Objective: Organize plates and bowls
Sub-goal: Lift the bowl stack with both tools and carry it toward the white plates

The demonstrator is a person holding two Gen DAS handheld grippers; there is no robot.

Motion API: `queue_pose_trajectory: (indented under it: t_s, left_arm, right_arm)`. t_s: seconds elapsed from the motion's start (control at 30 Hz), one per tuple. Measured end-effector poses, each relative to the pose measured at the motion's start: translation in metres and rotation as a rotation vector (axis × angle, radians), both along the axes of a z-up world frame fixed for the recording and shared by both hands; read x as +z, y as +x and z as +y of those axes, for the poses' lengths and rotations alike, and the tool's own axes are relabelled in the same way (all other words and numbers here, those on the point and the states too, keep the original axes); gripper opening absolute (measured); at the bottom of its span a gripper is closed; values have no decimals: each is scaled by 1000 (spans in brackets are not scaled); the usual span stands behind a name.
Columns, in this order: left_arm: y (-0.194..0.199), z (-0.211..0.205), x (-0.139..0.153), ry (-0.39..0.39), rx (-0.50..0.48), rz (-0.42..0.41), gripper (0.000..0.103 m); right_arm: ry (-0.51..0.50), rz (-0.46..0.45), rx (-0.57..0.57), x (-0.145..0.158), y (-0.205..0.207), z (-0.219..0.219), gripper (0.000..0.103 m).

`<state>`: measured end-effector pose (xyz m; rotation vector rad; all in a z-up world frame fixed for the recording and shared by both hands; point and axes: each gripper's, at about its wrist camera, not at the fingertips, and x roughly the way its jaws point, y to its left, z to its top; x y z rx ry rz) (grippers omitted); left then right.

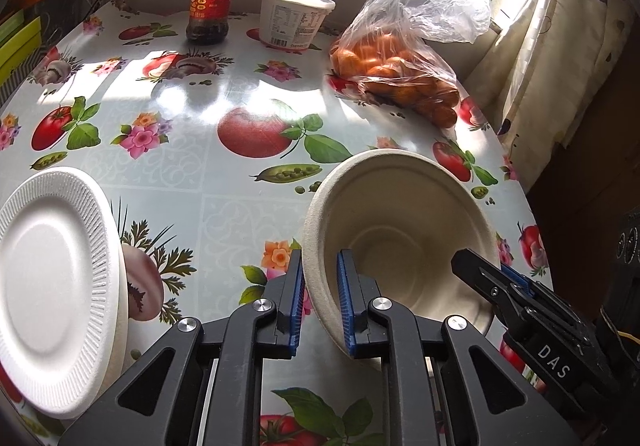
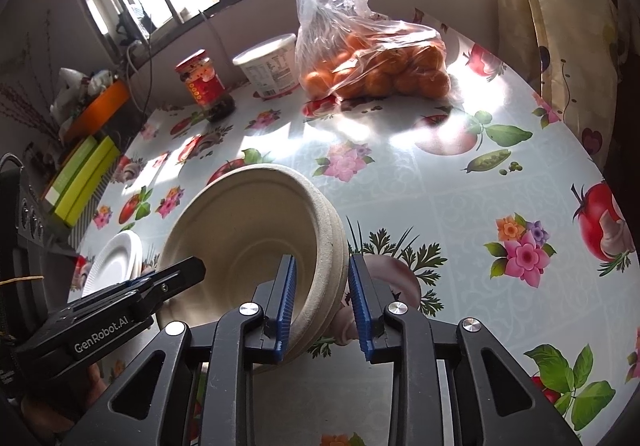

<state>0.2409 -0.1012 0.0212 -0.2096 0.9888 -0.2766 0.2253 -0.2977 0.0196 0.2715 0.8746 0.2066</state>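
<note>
A stack of beige paper bowls [image 1: 400,222] sits on the flowered tablecloth; it also shows in the right wrist view [image 2: 248,234]. My left gripper [image 1: 320,302] is shut on the stack's left rim, one blue pad inside and one outside. My right gripper [image 2: 320,306] straddles the right rim of the bowls, with a gap between its outer pad and the wall. The right gripper also shows in the left wrist view [image 1: 500,286]. A stack of white foam plates [image 1: 52,286] lies to the left, also in the right wrist view [image 2: 116,262].
A sauce jar [image 1: 212,2], a white tub [image 1: 292,16] and a bag of oranges [image 1: 400,66] stand at the back of the table [image 1: 224,198]. Green boxes [image 2: 80,182] lie at the far left. A curtain [image 1: 560,66] hangs on the right past the table edge.
</note>
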Motion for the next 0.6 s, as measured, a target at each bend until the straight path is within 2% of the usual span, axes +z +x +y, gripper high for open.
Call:
queue_pose_trajectory:
  t_s: [0.6]
  left_arm:
    - [0, -1, 0, 0, 1, 4, 17]
  right_arm:
    - [1, -2, -2, 1, 1, -2, 24]
